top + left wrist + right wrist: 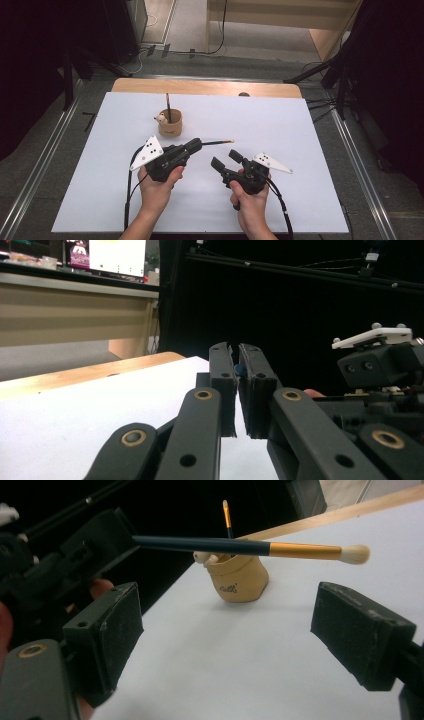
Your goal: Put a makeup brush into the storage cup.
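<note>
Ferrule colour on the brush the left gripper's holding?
Gold, between dark handle and white bristles of the brush; clearest in the right gripper view.

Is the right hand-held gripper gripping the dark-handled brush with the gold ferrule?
No, the right hand-held gripper is open, and the dark-handled brush lies beyond its pads.

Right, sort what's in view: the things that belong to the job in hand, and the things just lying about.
In the job:
- makeup brush, held level by the shut left tool
- tan holder, with another brush standing in it
- right tool, open and empty

Lying about:
- white table sheet
- monitor in the background
- cables on the floor
</note>
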`<state>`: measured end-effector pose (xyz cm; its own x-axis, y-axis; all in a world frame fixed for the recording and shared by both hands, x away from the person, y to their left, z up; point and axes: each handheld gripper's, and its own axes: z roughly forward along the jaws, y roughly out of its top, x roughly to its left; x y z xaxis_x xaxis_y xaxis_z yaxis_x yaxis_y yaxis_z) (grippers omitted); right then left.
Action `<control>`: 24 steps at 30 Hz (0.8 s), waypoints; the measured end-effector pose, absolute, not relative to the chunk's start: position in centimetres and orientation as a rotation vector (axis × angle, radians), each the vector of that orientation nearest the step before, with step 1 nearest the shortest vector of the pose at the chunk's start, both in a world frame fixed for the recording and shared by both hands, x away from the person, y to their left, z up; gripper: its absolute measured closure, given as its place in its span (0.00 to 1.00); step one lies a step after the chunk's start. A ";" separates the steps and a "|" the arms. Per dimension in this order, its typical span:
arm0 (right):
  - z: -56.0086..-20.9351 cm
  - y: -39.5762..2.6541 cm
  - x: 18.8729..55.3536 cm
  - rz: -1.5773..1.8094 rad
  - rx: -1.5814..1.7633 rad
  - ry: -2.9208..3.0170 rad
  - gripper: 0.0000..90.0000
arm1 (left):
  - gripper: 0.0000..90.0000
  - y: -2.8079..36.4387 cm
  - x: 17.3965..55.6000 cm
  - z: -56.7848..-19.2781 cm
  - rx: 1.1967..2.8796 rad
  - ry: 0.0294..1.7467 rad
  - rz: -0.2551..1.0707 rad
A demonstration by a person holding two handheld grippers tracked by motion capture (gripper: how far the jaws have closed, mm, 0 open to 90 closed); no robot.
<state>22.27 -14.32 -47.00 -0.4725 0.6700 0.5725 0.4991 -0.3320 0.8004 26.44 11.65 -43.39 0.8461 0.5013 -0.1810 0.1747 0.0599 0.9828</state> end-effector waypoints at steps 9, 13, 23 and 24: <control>-47.3 -15.2 22.9 2.080 1.702 1.636 0.16 | 0.96 11.0 26.0 -43.5 1.495 0.547 0.264; -47.4 -15.4 23.2 2.132 1.742 1.593 0.18 | 0.95 10.8 25.8 -43.6 1.501 0.538 0.263; -47.3 -15.6 23.6 2.138 1.831 1.536 0.25 | 0.95 10.5 25.7 -43.8 1.501 0.523 0.252; -47.3 -15.7 23.6 2.144 1.841 1.526 0.26 | 0.95 10.4 25.7 -43.8 1.500 0.522 0.251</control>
